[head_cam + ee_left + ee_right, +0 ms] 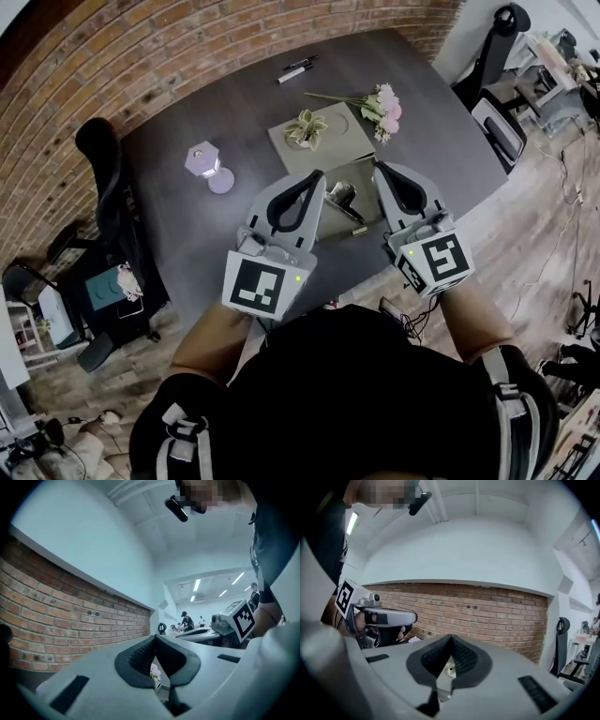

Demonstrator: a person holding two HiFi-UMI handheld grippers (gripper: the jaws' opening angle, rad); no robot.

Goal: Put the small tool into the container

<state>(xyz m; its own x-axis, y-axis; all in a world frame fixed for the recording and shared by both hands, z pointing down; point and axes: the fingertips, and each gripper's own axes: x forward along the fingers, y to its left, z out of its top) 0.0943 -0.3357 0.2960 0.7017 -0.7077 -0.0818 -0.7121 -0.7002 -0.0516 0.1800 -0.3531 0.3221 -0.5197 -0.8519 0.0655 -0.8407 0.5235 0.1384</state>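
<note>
On the dark table (234, 112), a shiny metal cup (342, 194) stands on a grey tray (336, 217) between my two grippers. A small dark tool (358, 230) lies on that tray's near edge. My left gripper (319, 174) hangs just left of the cup and my right gripper (378, 167) just right of it, both raised above the table's near side. In the left gripper view the left gripper (155, 638) has its pads meeting with nothing between them. In the right gripper view the right gripper (451, 637) is likewise shut and empty.
A grey mat (352, 141) with a paper flower (306, 128) lies behind the cup. Pink flowers (382, 106), two pens (296, 69) and a purple lamp (206, 164) also sit on the table. Office chairs (103, 187) stand left and right; a brick wall (141, 56) runs behind.
</note>
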